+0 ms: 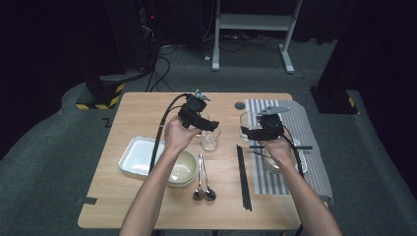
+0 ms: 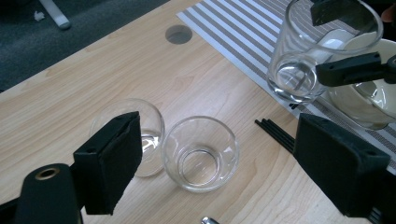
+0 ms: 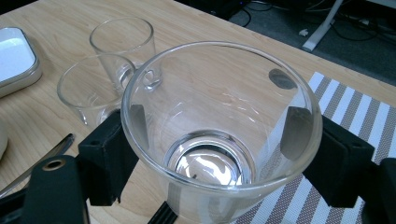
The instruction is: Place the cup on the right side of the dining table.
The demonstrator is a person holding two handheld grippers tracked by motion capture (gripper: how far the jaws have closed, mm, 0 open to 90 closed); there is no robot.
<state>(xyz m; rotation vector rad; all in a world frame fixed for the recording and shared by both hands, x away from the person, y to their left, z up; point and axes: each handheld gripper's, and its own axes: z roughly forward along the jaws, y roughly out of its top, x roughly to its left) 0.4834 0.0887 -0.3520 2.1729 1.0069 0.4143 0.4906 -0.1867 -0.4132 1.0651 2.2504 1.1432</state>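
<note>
Your right gripper [image 3: 219, 163] clasps the large glass [image 3: 219, 126] (over the striped mat [image 3: 355, 116], near the table's right edge). Your left gripper [image 2: 219, 172] hangs released above two small glasses [image 2: 201, 151].

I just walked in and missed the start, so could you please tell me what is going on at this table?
A person is setting a table with a claw in each hand. The right claw grips a large clear glass by its sides, at the striped placemat. The left claw is open above two smaller glasses on the wood. A white tray, bowl, two spoons and black chopsticks lie nearby.
</note>
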